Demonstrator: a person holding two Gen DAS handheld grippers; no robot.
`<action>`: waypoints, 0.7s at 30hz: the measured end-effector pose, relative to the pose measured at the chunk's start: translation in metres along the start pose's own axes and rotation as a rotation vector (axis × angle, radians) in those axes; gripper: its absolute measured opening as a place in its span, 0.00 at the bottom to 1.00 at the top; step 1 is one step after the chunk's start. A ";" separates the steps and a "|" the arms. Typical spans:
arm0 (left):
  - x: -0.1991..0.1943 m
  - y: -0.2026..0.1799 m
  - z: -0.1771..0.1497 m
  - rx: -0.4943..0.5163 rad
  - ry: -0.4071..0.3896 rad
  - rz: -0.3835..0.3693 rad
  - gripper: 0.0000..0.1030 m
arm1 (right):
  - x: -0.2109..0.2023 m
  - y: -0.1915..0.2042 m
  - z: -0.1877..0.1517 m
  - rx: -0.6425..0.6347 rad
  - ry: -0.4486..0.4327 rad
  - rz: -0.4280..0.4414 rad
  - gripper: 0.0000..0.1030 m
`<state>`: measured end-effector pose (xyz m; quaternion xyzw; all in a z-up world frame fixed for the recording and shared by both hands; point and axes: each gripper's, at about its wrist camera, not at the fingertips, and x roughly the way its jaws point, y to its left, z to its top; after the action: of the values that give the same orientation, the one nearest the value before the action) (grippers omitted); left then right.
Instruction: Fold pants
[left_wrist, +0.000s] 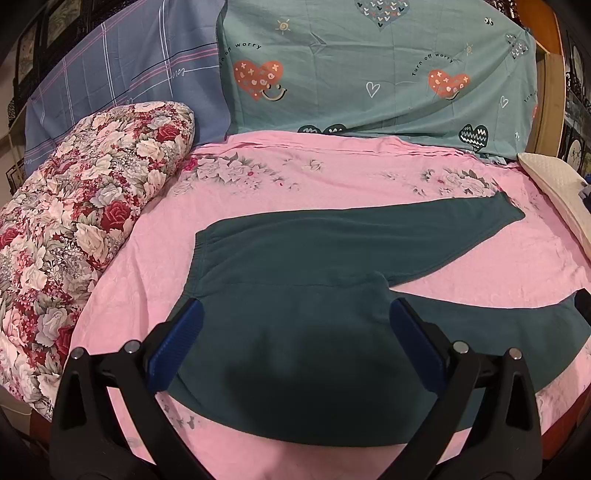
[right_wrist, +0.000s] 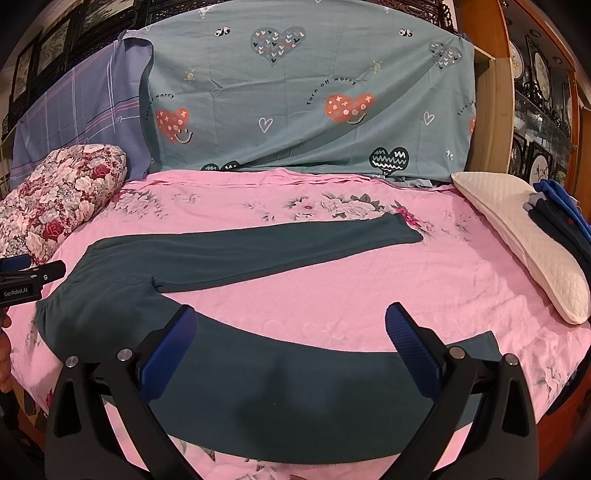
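Both of my grippers were wide open and held nothing. My left gripper (left_wrist: 295, 314) hung over the waist end of the dark green pants (left_wrist: 332, 258), and my right gripper (right_wrist: 290, 321) hung over the near leg. Those pants lay flat on the pink bed sheet (right_wrist: 369, 288) with the two legs spread apart. Farther off sat a flowery quilt (left_wrist: 74, 229) on the left and a white pillow (right_wrist: 524, 243) on the right.
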<state>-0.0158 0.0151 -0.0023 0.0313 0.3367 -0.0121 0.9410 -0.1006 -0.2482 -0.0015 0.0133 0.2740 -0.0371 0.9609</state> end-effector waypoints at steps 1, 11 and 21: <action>0.000 0.000 0.000 0.000 0.000 0.000 0.98 | 0.000 0.000 0.000 -0.002 0.000 0.000 0.99; -0.001 -0.001 -0.001 0.000 0.003 0.000 0.98 | 0.000 0.002 -0.001 -0.008 0.002 0.000 0.99; -0.001 -0.002 -0.001 -0.001 0.006 0.000 0.98 | 0.001 0.002 -0.002 -0.007 0.004 0.001 0.99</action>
<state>-0.0173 0.0132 -0.0023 0.0308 0.3395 -0.0116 0.9400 -0.1004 -0.2459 -0.0032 0.0100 0.2762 -0.0357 0.9604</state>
